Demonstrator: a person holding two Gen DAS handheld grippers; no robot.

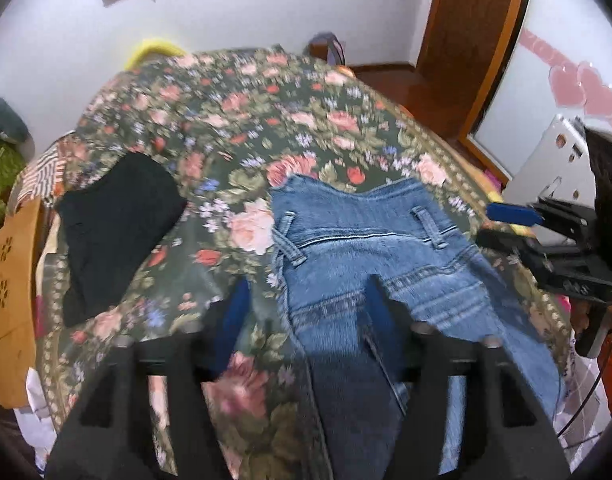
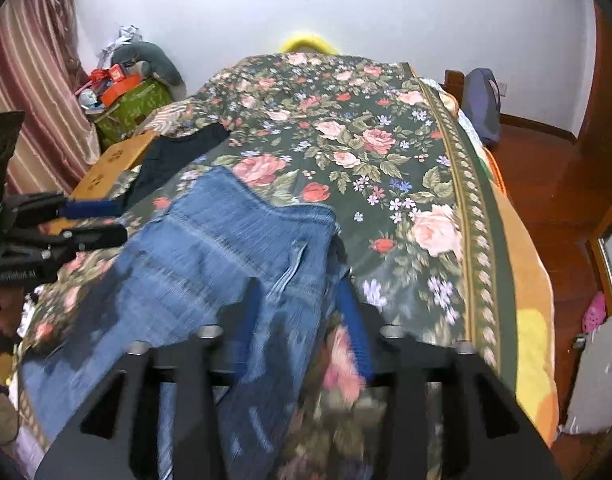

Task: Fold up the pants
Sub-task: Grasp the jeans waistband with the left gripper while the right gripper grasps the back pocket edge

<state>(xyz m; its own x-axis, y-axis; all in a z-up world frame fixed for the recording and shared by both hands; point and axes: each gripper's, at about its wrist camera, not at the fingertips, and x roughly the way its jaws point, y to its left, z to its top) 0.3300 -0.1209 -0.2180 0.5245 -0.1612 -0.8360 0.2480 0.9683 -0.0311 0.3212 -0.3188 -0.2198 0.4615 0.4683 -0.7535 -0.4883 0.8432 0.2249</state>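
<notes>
Blue jeans (image 1: 369, 248) lie on the floral bedspread (image 1: 234, 128), waistband away from me. My left gripper (image 1: 306, 300) is open, its fingers wide apart over the jeans' left edge, with one blue-padded finger (image 1: 234, 312) over the bedspread and the other over the denim. My right gripper (image 2: 302, 308) is open over the jeans' (image 2: 210, 248) right edge, one finger over denim, the other (image 2: 353, 320) over the bedspread (image 2: 385, 128). Each gripper shows in the other's view: the right one (image 1: 505, 220) at the right edge, the left one (image 2: 94, 220) at the left edge.
A folded black garment (image 1: 118, 232) lies on the bed left of the jeans and also shows in the right wrist view (image 2: 174, 156). A wooden board (image 1: 10, 272) stands at the bed's left edge. Wooden floor (image 2: 545, 184) lies to the right. Clutter (image 2: 122, 96) sits at the far left.
</notes>
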